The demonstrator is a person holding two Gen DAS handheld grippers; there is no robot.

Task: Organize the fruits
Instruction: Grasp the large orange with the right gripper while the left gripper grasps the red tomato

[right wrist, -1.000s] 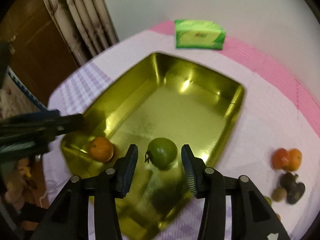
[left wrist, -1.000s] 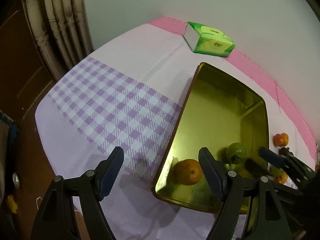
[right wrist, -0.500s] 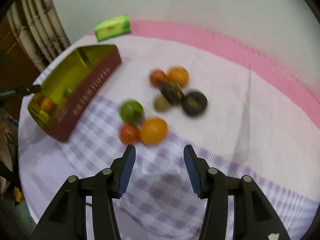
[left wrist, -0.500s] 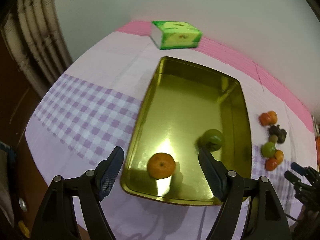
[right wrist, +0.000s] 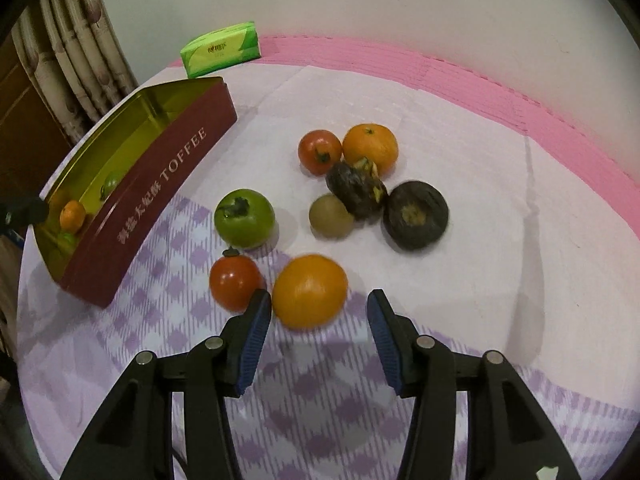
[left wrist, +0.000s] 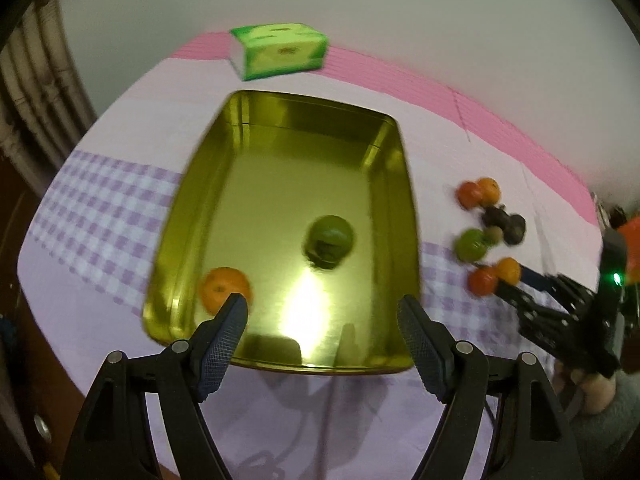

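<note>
the left gripper [left wrist: 322, 316] hung over the near end of the gold tin [left wrist: 394, 184], its fingers spread wide and grasping nothing. inside the tin lay 2 fruits: an orange mandarin [left wrist: 224, 289] near the left front corner, just past the left fingertip, and a green tomato [left wrist: 330, 240] nearer the middle, the 2 well apart. the tin sat on a tablecloth [left wrist: 108, 208] with lilac checks and a pink border, and a green tissue pack [left wrist: 280, 50] stood beyond the tin's far end by the wall.

the right gripper [right wrist: 318, 312] was also released, fingers parted with nothing between the pads, hovering just short of a large orange [right wrist: 310, 290] that lay in line with the gap. touching or almost touching that orange on its left was a red tomato [right wrist: 236, 282], and beyond that a green tomato on the cloth [right wrist: 245, 218]. farther back sat a cluster: a second red tomato [right wrist: 319, 151] beside a second orange [right wrist: 371, 147], 2 dark purple fruits [right wrist: 356, 190] in front of them, and a small brown kiwi [right wrist: 330, 216] against the nearer dark one. from this side the tin [right wrist: 160, 196] showed a maroon wall lettered toffee, to the left of the loose fruit, with its 2 fruits visible inside. in the left view the right gripper's tips reached near the loose red tomato and orange.
</note>
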